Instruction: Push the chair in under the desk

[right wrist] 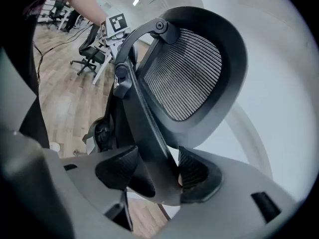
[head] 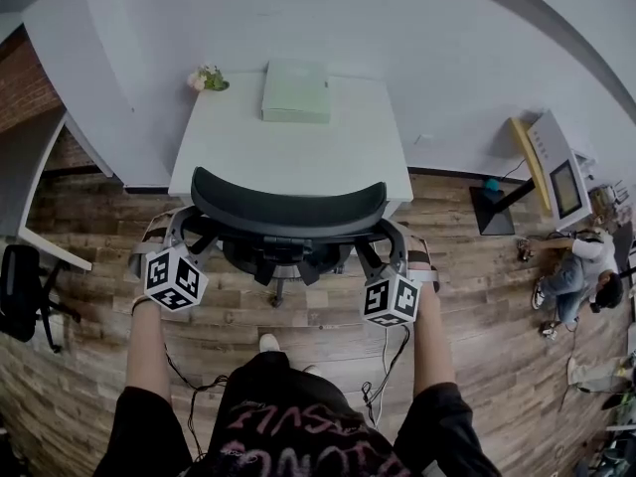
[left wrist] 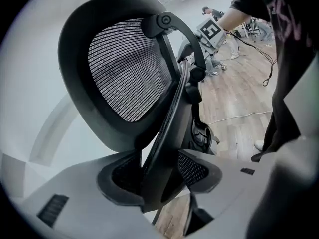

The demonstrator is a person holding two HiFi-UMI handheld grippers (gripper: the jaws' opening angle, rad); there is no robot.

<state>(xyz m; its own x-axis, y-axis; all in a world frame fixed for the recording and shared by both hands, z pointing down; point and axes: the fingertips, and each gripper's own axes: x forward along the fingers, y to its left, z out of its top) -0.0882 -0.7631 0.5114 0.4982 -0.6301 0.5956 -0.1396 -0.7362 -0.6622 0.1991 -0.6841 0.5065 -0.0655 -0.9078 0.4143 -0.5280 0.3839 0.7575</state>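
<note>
A black office chair with a mesh back (head: 288,210) stands on the wood floor right in front of the white desk (head: 298,152), its back towards me. My left gripper (head: 179,232) is at the back's left edge and my right gripper (head: 391,254) at its right edge. In the left gripper view the left gripper (left wrist: 158,177) is shut on the chair's black frame (left wrist: 169,118), which fills the gap between the ribbed pads (left wrist: 192,169). The right gripper (right wrist: 160,176) grips the frame (right wrist: 144,113) the same way. The seat is hidden under the back.
A pale green box (head: 295,92) and a small flower bunch (head: 208,79) lie at the desk's far edge by the wall. Another black chair (head: 20,291) stands far left. A screen on a stand (head: 552,172) and a person on the floor (head: 581,276) are at right. Cables (head: 383,366) trail by my feet.
</note>
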